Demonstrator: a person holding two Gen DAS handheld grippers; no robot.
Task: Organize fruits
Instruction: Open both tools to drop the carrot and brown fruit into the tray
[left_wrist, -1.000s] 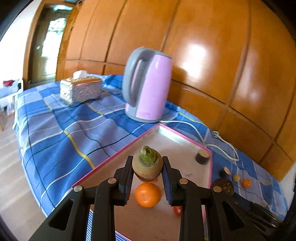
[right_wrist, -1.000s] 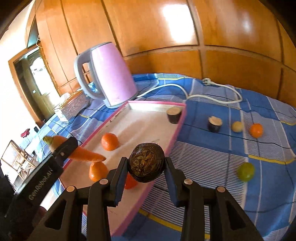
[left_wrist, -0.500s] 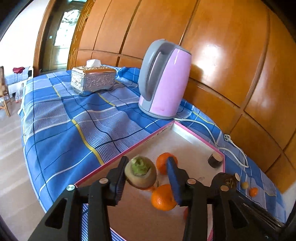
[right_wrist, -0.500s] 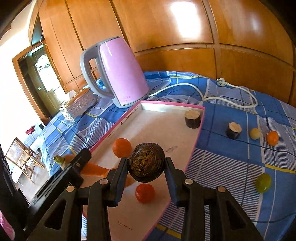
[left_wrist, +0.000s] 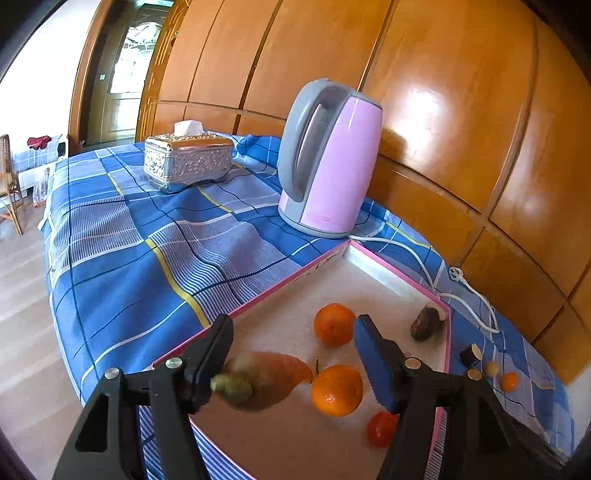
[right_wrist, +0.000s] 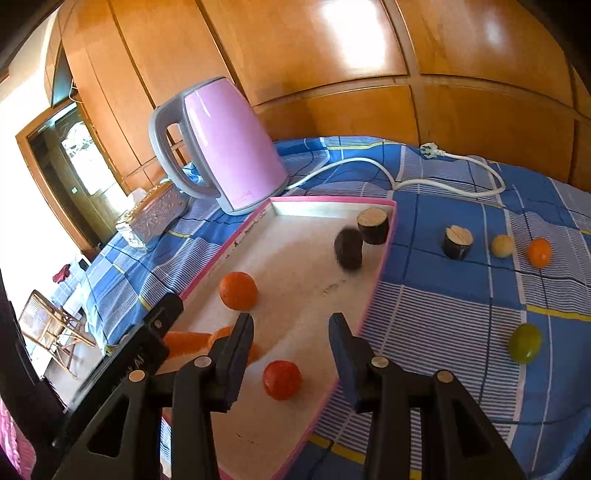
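A pink-rimmed white tray lies on the blue checked cloth. My left gripper is open; a blurred carrot lies below its left finger in the tray. Two oranges and a small red fruit sit in the tray. My right gripper is open and empty above the tray. A dark round fruit, blurred, sits in the tray by a dark cut stump piece. The red fruit and an orange show there too.
A pink kettle with white cord stands behind the tray. A silver tissue box is far left. On the cloth right of the tray lie a cut stump, yellow fruit, orange fruit, green fruit.
Both grippers have opened. The carrot left my left gripper's jaws and dropped into the tray. The dark round fruit left my right gripper and lies far in the tray.
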